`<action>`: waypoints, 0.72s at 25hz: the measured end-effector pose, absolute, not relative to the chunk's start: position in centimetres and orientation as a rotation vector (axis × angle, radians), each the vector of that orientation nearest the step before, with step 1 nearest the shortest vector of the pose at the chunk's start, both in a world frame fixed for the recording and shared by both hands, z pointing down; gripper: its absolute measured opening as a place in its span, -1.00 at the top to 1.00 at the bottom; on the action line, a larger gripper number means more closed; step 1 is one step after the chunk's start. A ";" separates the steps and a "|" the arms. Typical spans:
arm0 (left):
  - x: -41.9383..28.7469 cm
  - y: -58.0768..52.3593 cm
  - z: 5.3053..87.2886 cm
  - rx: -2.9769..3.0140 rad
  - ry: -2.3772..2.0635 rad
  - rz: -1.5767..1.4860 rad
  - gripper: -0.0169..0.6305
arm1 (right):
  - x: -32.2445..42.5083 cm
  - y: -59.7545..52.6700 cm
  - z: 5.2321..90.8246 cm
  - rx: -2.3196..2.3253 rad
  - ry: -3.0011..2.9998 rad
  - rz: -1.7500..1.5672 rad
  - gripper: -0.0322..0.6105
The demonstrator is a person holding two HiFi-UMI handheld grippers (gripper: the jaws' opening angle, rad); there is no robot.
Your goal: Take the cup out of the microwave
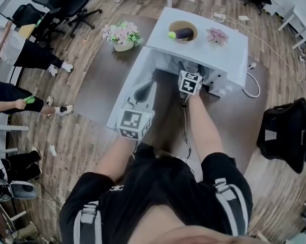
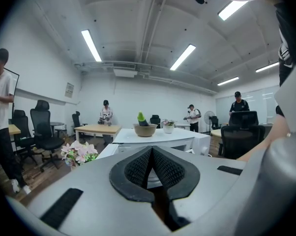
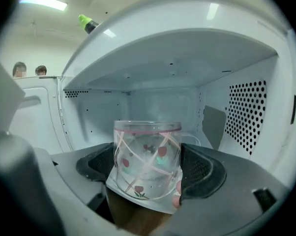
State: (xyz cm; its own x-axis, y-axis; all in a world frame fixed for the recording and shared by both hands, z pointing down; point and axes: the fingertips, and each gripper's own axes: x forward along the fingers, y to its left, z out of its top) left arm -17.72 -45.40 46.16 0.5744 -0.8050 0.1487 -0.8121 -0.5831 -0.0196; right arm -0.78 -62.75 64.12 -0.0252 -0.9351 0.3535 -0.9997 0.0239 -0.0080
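Cup: upright inside the microwave cavity, its sides between the right gripper's pads.
Right gripper: clamped on the cup.
Left gripper: pads together, empty, outside the cavity.
Exit: likely straight back toward the person.

Ceiling strip lights give bright, even light; fisheye edges bend, corners darken.

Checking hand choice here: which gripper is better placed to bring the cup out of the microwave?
Right. The right gripper has its jaws on the cup inside the microwave; the left gripper is shut, empty, outside the cavity.
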 end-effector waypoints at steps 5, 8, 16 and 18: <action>-17.1 -44.9 46.3 2.742 -1.395 0.218 0.94 | -1.0 -61.1 63.5 1.994 -2.103 0.341 -0.41; -16.9 -44.8 46.4 2.745 -1.389 0.215 0.94 | -1.7 -59.9 62.6 1.992 -2.144 0.313 -0.41; -17.1 -44.6 45.8 2.735 -1.415 0.181 0.94 | -3.8 -54.9 59.5 1.944 -2.247 0.235 -0.41; -17.4 -44.4 45.7 2.729 -1.426 0.171 0.94 | -4.2 -53.2 58.6 1.941 -2.276 0.217 -0.41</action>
State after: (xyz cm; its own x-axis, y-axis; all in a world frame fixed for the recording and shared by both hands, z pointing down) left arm -17.39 -44.43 45.73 0.5667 -0.8144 0.1245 -0.8208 -0.5712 -0.0005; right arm -4.19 -53.22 58.61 -0.1561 -0.9671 0.2009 -0.9876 0.1559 -0.0170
